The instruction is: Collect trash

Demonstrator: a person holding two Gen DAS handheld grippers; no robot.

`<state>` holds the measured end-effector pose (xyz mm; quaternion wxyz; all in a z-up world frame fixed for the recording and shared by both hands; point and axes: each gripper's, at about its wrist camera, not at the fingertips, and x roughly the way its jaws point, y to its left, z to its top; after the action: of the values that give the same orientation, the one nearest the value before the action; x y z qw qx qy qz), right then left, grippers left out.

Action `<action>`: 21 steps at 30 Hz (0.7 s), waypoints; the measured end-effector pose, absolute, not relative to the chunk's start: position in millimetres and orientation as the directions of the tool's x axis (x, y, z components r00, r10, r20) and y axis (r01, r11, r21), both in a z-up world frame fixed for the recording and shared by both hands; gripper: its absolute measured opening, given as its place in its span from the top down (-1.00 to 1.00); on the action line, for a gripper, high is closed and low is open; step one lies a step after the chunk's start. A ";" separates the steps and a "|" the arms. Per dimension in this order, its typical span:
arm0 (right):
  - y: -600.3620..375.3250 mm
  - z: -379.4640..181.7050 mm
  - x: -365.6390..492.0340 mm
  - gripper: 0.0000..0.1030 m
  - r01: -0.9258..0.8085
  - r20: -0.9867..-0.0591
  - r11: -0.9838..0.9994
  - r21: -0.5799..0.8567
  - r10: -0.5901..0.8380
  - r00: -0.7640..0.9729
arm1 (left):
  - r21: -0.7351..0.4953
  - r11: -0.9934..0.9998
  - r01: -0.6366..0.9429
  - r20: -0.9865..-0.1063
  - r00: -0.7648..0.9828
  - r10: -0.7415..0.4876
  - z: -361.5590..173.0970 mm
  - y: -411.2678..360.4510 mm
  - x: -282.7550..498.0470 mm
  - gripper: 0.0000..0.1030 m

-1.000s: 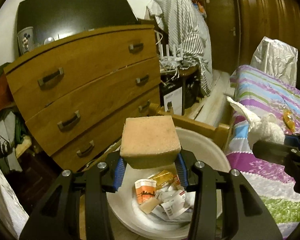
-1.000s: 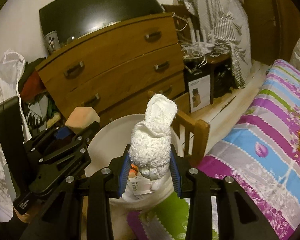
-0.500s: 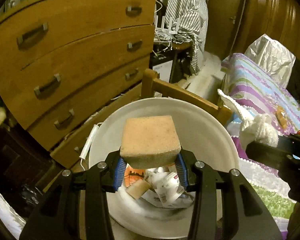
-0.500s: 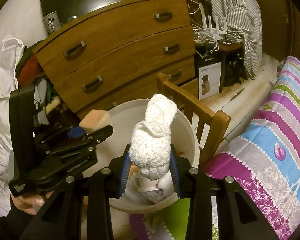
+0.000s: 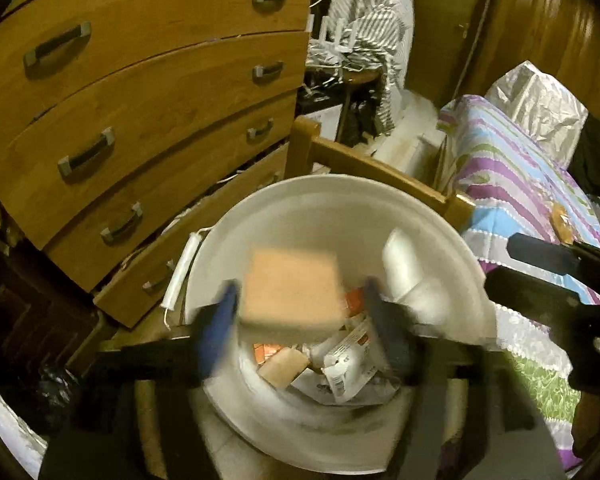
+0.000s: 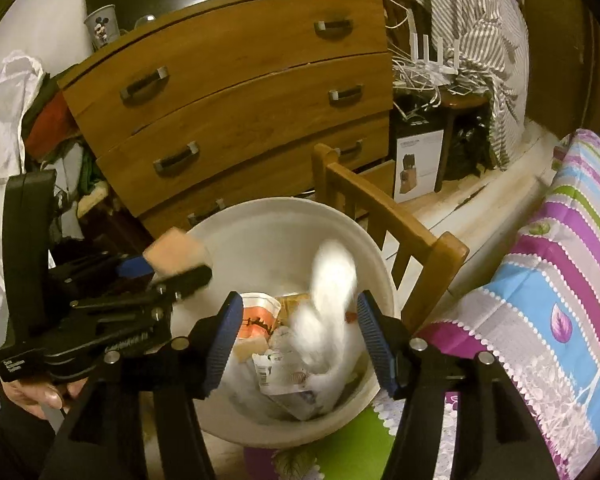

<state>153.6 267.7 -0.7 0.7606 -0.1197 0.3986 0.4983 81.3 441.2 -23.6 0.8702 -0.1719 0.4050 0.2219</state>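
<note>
My right claw (image 6: 298,338) stands wide open above the white bucket (image 6: 260,216), its blue pads well apart, and nothing sits between them. The white sock wad (image 6: 332,276) is a blur in the gap, touching neither pad and hanging over the bucket's litter. In my left view that same wad (image 5: 404,268) shows against the bucket's inner wall on the right side.

My left claw (image 5: 300,316) is smeared by motion, fingers spread either side of the orange sponge (image 5: 294,286). I cannot tell whether the pads touch the sponge or have parted from it; a thin gap seems to show on the right. From the right view the sponge (image 6: 176,250) sits at the left claw's tips (image 6: 188,276), over the bucket's left rim.

Inside the bucket (image 5: 340,192) lie crumpled wrappers (image 5: 348,364), an orange-printed packet (image 6: 256,316) and a tan block (image 5: 282,368), all at the bottom.

The bucket rests on a wooden chair (image 6: 396,224), its backrest along the bucket's far rim. Beyond stands a wooden dresser (image 6: 236,92), and a striped bedspread (image 6: 560,264) lies to the right, just beside the chair.
</note>
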 end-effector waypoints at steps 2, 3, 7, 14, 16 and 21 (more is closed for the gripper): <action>268.4 -1.8 152.9 -0.18 -0.855 -0.727 0.477 0.203 0.658 0.195 | -0.119 0.844 -0.522 -0.780 0.575 0.246 -24.5 442.3 81.1 -0.37; 267.9 -2.9 152.6 -0.18 -0.855 -0.728 0.478 0.200 0.656 0.197 | -0.124 0.843 -0.524 -0.780 0.576 0.243 -24.9 443.1 80.7 -0.37; 264.2 -5.4 152.4 -0.18 -0.851 -0.727 0.487 0.199 0.655 0.204 | -0.120 0.840 -0.529 -0.778 0.576 0.251 -24.7 442.8 78.9 -0.37; 247.1 -2.5 143.3 -0.18 -0.843 -0.718 0.520 0.136 0.638 0.277 | -0.137 0.850 -0.509 -0.767 0.597 0.235 -20.2 434.5 73.4 -0.37; 234.6 -0.1 137.0 -0.30 -0.832 -0.702 0.546 0.097 0.630 0.332 | -0.134 0.855 -0.501 -0.750 0.616 0.243 -15.7 427.7 68.2 -0.37; 191.6 11.2 114.3 -0.72 -0.779 -0.572 0.627 0.014 0.644 0.508 | -0.086 0.839 -0.538 -0.661 0.660 0.356 -1.6 403.3 46.6 -0.71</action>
<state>114.3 191.6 11.2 0.8594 -0.1237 0.2733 0.4140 46.6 403.3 -1.6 0.9006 -0.1381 0.3292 0.2479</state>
